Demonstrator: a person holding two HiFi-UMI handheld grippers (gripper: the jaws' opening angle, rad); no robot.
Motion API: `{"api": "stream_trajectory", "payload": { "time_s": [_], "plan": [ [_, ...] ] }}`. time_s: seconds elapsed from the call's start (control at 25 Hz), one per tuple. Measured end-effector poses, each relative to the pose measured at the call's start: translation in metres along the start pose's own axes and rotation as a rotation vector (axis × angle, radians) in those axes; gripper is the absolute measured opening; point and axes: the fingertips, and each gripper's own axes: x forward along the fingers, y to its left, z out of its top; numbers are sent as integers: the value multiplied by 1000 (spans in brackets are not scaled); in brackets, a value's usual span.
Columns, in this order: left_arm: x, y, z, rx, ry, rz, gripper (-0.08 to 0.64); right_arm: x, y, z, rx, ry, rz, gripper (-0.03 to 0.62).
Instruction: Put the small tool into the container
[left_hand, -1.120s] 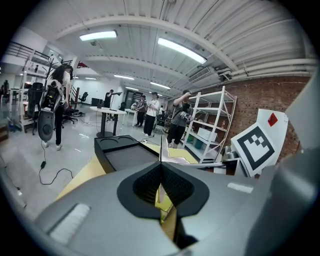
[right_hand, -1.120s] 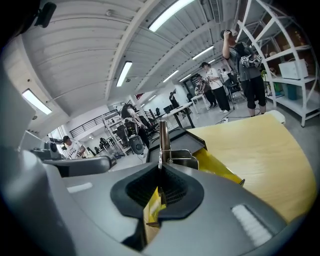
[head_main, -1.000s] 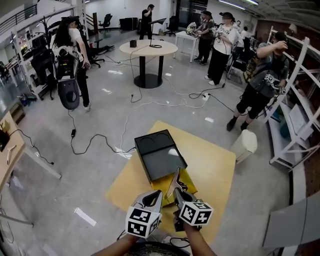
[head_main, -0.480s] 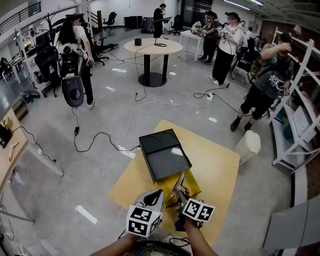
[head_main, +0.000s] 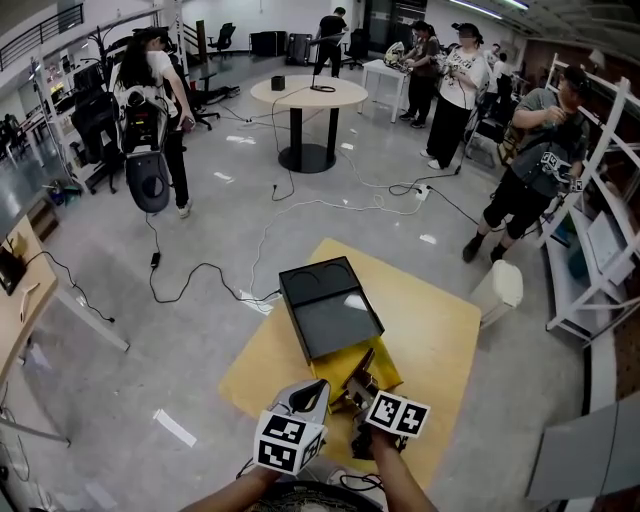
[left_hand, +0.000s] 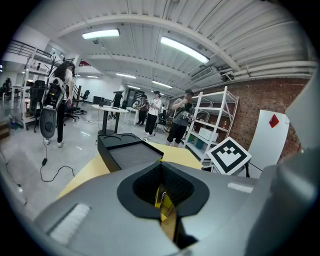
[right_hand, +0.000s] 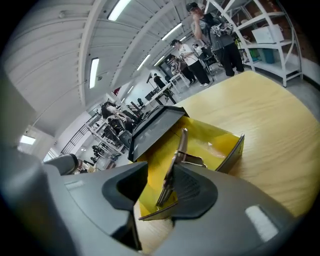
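nearly done: the slim metal tool (right_hand: 179, 150) stands tip-down in the shallow yellow container (right_hand: 235, 150) on the pale wooden tabletop (right_hand: 270, 110). it leans on one pad of the right gripper (right_hand: 159, 182), whose fingers have just been opening and stand spread, not pinching it. what is left is to let it fall and withdraw. only the left gripper (left_hand: 162, 189) view shows that gripper's fingers pressed on a yellow sliver, seemingly the container's wall. the head view shows neither grip.

I see only part of the yellow container (head_main: 384, 369); the black case (head_main: 328, 316) and my right hand-held gripper (head_main: 358, 386) cover the rest. The lower end of the small tool (right_hand: 180, 150) sits behind a jaw.
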Motion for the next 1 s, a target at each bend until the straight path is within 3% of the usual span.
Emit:
{"api": "stream_trajectory", "payload": {
  "time_s": [0.08,0.16,0.48,0.68,0.88,1.0],
  "plan": [
    [-9,16,-6,-2,-2,-2,3,12,11,-13,-43,7,-11,213],
    [-11,16,-13,-2,-3,-1,3,12,8,-23,-66,22,-20,256],
    [-28,-88,-35,3,-10,12,3,-85,-43,-47,-88,40,-34,256],
    [-23,-182,-25,-2,-12,35,3,-171,-84,-20,-112,26,-13,230],
    [-78,-282,-65,2,-16,54,3,-279,-97,-66,-182,9,36,176],
    [-91,-360,-45,5,-18,65,3,-359,-98,-47,-257,6,73,166]
  ]
}}
